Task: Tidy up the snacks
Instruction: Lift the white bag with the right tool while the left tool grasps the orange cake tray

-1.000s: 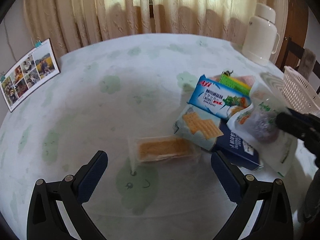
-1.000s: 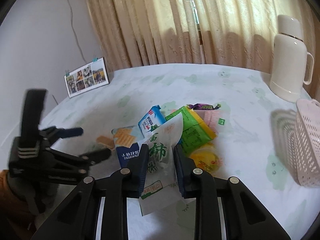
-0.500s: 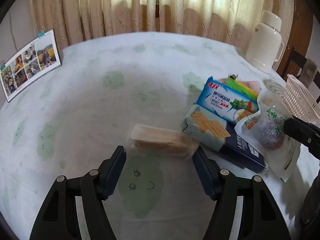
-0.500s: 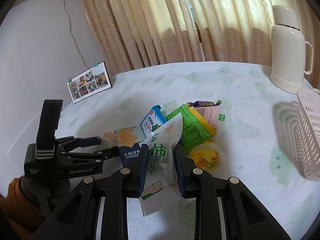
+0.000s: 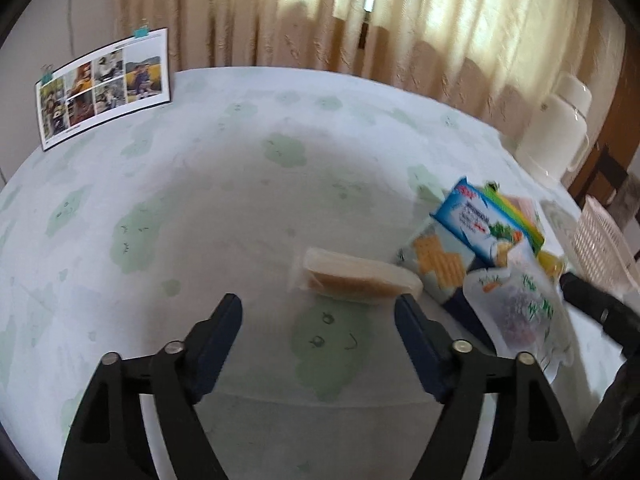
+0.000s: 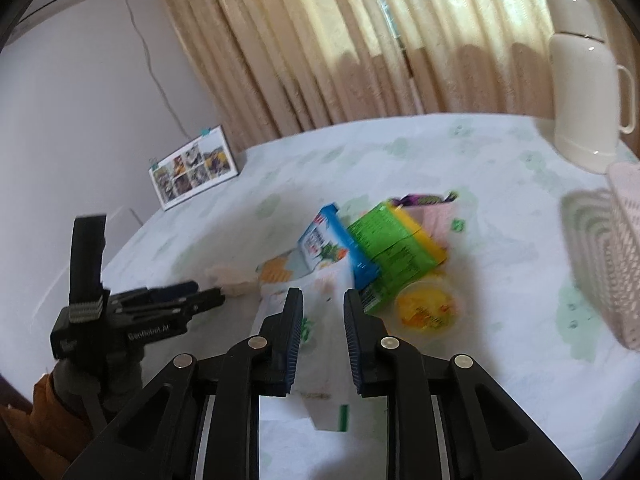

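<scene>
Jaws of the left hand-held gripper (image 5: 318,312), marked "GenRobot.AI", have just been opening and stand apart and empty, the clear-wrapped wafer pack (image 5: 358,276) just beyond on the tabletop (image 5: 200,208). The right hand-held gripper (image 6: 322,304) pinches one white pouch (image 5: 520,312) with green printing, unreadable. Beside it lie one blue biscuit box (image 6: 332,240), one green-and-yellow box (image 6: 396,240) and one yellow cup (image 6: 426,308); one white basket (image 6: 622,256) stands apart.
</scene>
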